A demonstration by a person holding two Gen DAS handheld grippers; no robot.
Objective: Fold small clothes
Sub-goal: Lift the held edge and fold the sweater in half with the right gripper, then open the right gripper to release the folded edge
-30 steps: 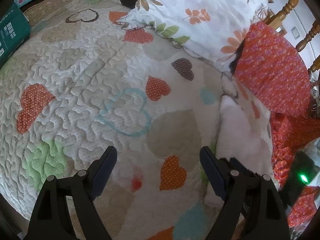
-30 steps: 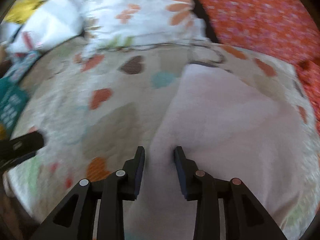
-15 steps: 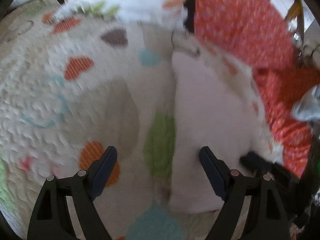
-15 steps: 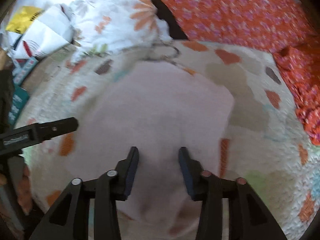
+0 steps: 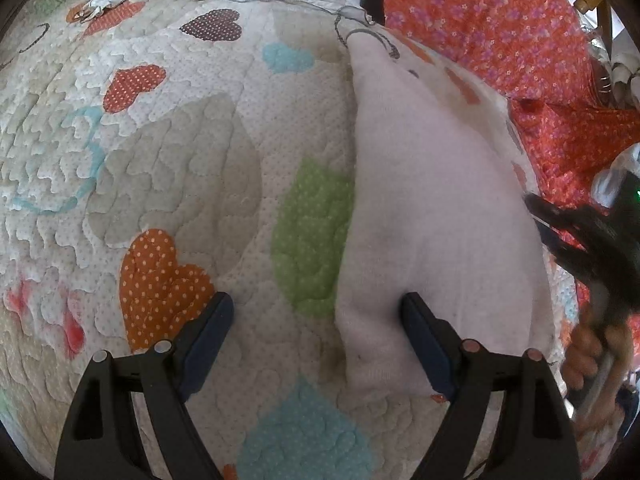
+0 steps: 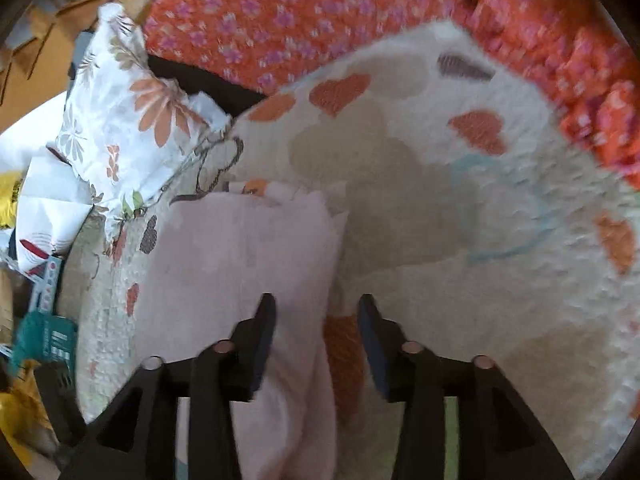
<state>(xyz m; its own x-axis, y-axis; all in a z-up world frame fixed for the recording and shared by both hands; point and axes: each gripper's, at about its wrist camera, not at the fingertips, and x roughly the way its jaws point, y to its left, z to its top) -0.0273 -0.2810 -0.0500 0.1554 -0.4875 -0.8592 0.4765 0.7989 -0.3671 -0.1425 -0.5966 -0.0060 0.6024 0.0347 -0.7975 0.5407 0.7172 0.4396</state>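
A pale pink folded garment (image 5: pixel 432 200) lies flat on the heart-patterned quilt (image 5: pixel 172 160). My left gripper (image 5: pixel 316 320) is open wide and empty, low over the garment's near left edge, its right finger (image 5: pixel 424 336) over the cloth. In the right wrist view the garment (image 6: pixel 240 264) lies left of centre. My right gripper (image 6: pixel 316 328) is open and empty over its right edge, the left finger (image 6: pixel 260 332) above the cloth. The right gripper also shows at the right edge of the left wrist view (image 5: pixel 580 232).
A white floral pillow (image 6: pixel 124 120) and red floral fabric (image 5: pixel 500 20) lie at the far side of the quilt. Papers and a teal box (image 6: pixel 48 336) sit at the left in the right wrist view.
My left gripper moved right toward the garment's near edge. My right gripper swung right, off the middle of the cloth to its right edge, and opened wider.
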